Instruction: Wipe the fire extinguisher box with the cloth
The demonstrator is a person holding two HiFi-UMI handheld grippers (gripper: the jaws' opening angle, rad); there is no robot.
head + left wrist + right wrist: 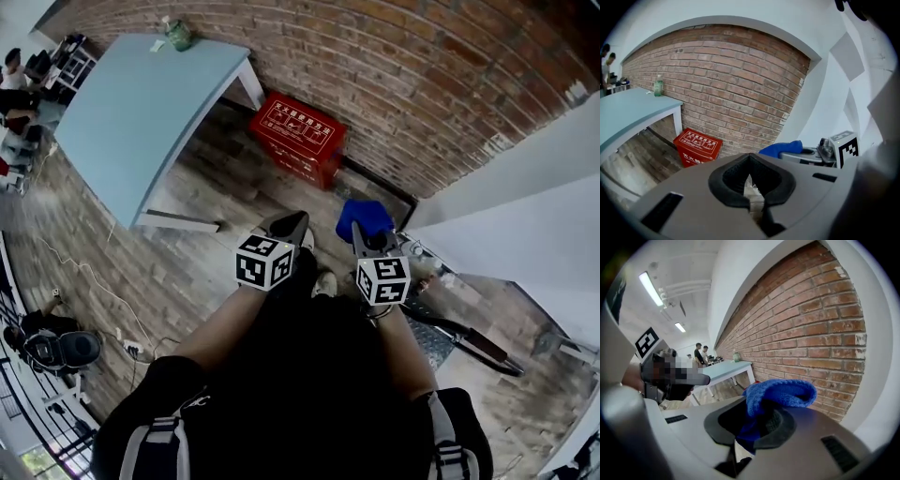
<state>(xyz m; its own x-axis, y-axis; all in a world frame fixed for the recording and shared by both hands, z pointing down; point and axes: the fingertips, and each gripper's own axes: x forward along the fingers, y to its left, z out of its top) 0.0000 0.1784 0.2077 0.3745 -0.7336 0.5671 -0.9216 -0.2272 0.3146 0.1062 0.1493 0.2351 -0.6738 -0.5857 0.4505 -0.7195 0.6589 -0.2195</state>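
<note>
Arms in dark sleeves fill the lower middle of the head view, each ending in a gripper with a marker cube. The left gripper [292, 225] sits just left of centre; in its own view the dark pads are pressed together at the seam with nothing caught between them. The right gripper [367, 236] is just beside it, right of centre, and its jaws are clenched on the blue cloth [364, 217]. The cloth bunches up over the jaw tips and folds over to the right in the right gripper view.

Beyond the grippers lies a wood-plank floor [216, 187]. A thin cable [94, 281] trails across it at the left of the frame.

Further up, just above centre, the red fire extinguisher box [298, 138] stands on the floor against the brick wall [422, 84], well apart from both grippers and the cloth. White print shows on its top.

To the upper left, a pale blue table [141, 103] runs along the same wall, and its near white leg stands close to the box. A greenish bottle [177, 35] stands upright on its far end. A white wall [525, 187] fills the right side. People [14, 70] show small at the far upper left edge.
</note>
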